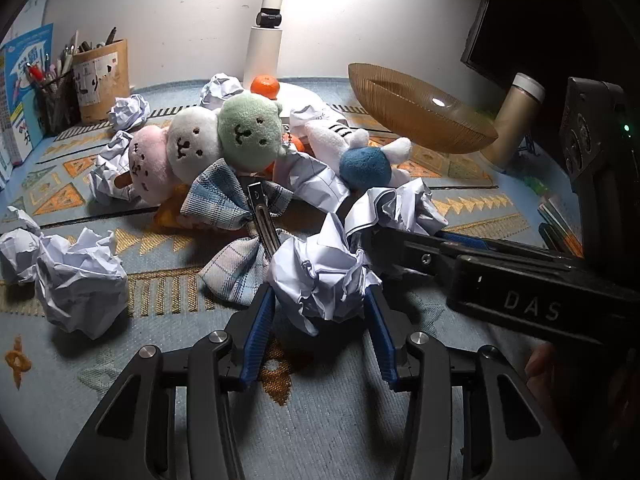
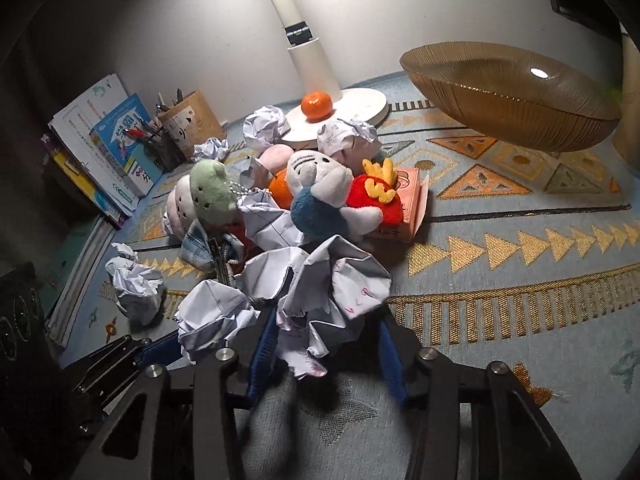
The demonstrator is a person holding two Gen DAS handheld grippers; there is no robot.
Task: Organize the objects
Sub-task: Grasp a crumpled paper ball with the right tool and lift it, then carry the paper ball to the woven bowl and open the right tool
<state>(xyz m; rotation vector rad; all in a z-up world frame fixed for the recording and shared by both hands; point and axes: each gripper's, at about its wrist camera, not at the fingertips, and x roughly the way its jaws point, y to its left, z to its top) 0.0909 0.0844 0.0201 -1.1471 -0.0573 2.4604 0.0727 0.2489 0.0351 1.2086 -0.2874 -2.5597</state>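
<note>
A: Near the front edge of the bench [image 1: 500, 216], what does the left hand-held gripper [image 1: 318, 300] hold?

B: Its blue pads [image 1: 256, 332] are clamped on a crumpled paper ball [image 1: 316, 272] that rests on the patterned cloth, just in front of a plaid bow hair clip [image 1: 240, 216].

A: And the right hand-held gripper [image 2: 328, 324]?

B: Likewise clamped, on a second, larger paper wad [image 2: 320, 300] touching the first ball [image 2: 216, 320] on its left side. Both devices lie side by side, fingers angled down.

A: What lies behind?

B: Toward the middle: a three-headed plush [image 1: 208, 144], a blue-and-white plush [image 1: 360, 156], a red plush [image 2: 376, 196] on a pink box [image 2: 412, 208]. At the back edge: a lamp base [image 2: 360, 108] bearing a tangerine [image 2: 317, 106], a pen cup [image 1: 102, 76] at left, an amber glass bowl [image 1: 416, 112] at right. Loose paper balls [image 1: 80, 280] scatter leftward.
</note>
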